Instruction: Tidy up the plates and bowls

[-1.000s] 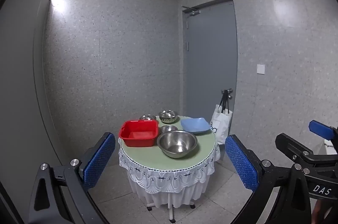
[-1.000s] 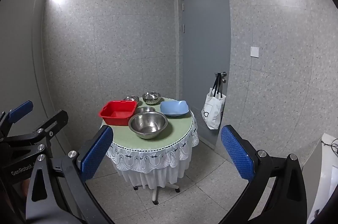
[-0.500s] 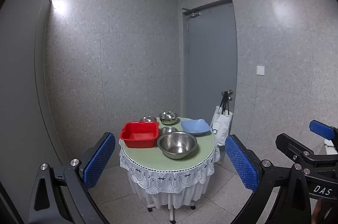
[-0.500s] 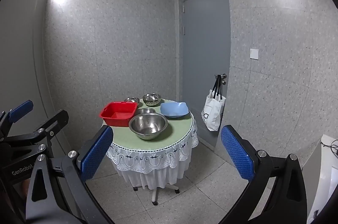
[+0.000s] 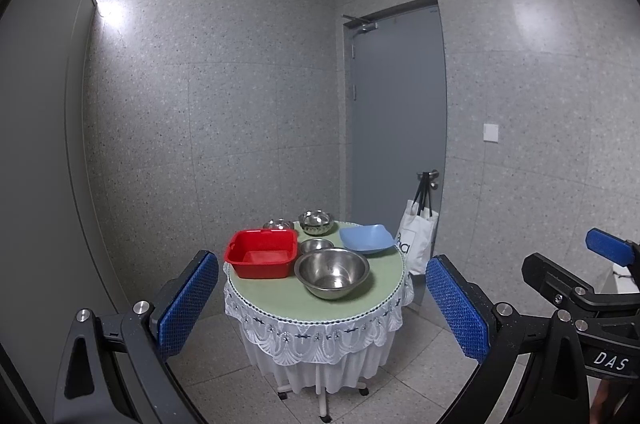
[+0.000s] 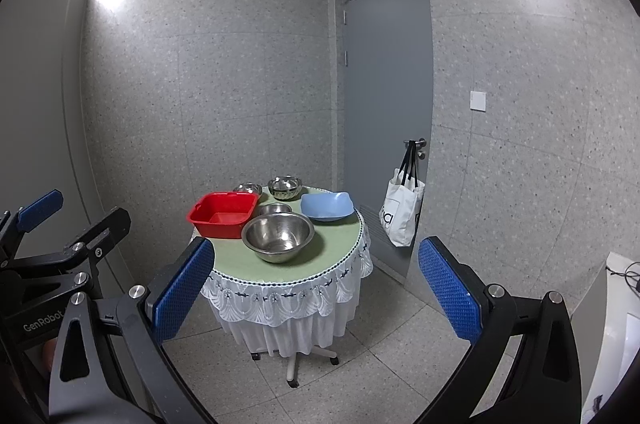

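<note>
Both grippers, left gripper [image 5: 322,298] and right gripper [image 6: 316,282], gape wide; red basin [image 5: 261,253] holds nothing.

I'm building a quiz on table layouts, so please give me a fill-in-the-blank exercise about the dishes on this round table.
1. The tub left of the large steel bowl is coloured ____.
2. The blue dish has a roughly ____ outline.
3. The number of steel bowls on the table is ____.
4. Both the left gripper and the right gripper have their jaws ____.

Missing words: red; square; four; open
</note>
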### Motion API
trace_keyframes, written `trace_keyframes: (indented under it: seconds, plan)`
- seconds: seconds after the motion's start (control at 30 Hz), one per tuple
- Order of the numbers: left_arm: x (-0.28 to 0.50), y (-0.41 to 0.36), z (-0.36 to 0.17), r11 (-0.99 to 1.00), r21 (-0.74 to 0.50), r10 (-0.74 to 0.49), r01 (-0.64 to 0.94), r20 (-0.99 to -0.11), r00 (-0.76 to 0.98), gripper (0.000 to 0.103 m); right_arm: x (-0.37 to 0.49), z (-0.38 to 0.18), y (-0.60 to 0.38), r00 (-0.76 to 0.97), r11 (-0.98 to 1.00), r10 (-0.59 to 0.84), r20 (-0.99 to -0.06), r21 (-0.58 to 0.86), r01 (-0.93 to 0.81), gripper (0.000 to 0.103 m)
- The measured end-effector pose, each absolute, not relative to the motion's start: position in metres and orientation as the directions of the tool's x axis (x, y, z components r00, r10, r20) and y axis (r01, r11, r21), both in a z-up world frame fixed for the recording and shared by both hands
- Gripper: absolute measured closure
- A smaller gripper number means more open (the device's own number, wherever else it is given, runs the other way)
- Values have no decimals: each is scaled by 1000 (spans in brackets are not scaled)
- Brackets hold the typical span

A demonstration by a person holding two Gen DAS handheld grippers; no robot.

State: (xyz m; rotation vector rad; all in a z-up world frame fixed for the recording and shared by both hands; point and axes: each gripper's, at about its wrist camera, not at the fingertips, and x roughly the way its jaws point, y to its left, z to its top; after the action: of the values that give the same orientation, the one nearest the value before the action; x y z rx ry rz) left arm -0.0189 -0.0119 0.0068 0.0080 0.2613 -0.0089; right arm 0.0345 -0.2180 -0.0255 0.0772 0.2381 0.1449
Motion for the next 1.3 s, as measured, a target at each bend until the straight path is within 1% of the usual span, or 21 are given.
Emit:
trace_keyframes:
  seconds: [1.3]
  plan:
    - [-6, -6, 1, 1000, 6, -3, 5, -273, 962, 0, 43, -28, -212, 957, 987, 152, -247, 90, -134, 0]
